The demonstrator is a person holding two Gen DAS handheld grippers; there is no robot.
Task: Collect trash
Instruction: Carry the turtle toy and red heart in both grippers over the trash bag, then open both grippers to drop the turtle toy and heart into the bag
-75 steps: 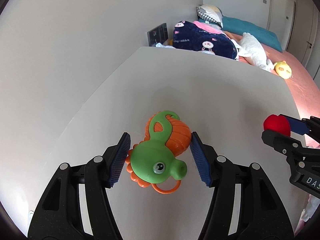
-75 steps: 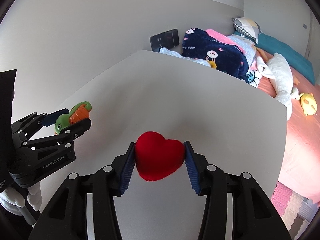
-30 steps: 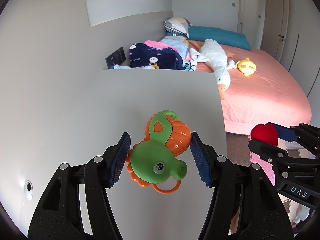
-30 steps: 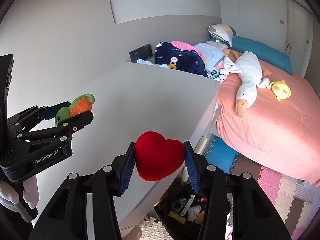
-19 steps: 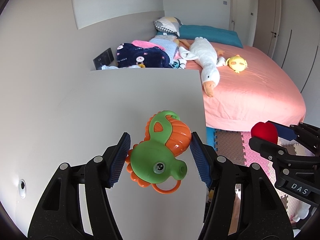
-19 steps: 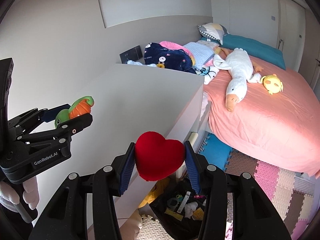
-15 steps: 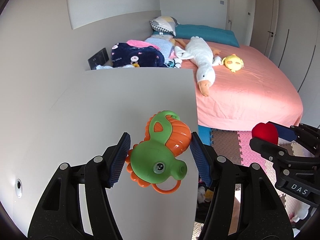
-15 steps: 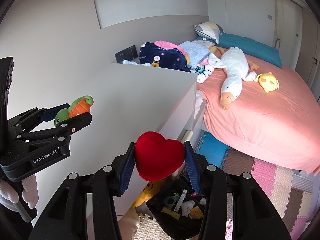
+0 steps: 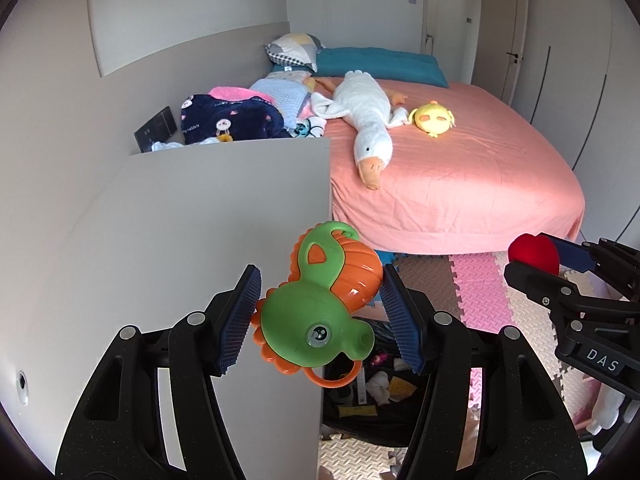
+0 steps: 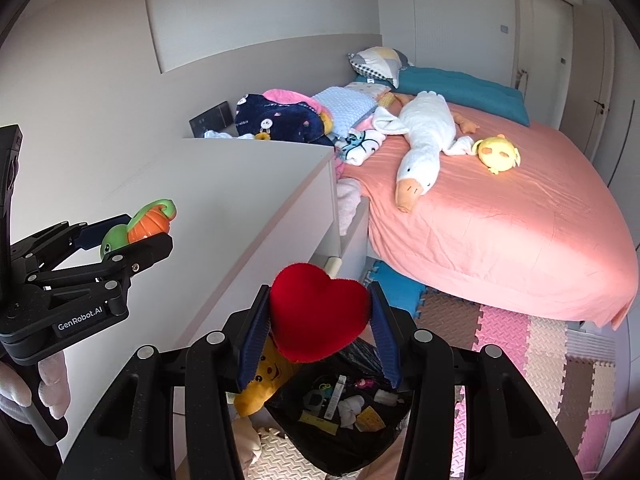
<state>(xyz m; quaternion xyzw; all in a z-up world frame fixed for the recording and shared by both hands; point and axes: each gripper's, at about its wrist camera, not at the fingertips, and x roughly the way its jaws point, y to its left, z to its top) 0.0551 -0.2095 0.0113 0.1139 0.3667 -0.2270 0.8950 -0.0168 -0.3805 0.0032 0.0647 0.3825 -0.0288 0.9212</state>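
The left gripper's (image 9: 318, 318) blue pads clamp a green-and-orange toy (image 9: 320, 308), held right above the near corner of a white cabinet top (image 9: 200, 220). The right gripper (image 10: 318, 334) pinches a red plush heart (image 10: 318, 314) just past that cabinet's right edge, over a black trash bag (image 10: 344, 404) on the floor. Right of the cabinet lies open foam-mat floor (image 10: 520, 344), bounded farther off by a pink bed (image 10: 500, 216). Both grippers tilt downward, side by side, the left one to the left. The bag's near rim is cut off behind the fingers; its small contents are hard to make out.
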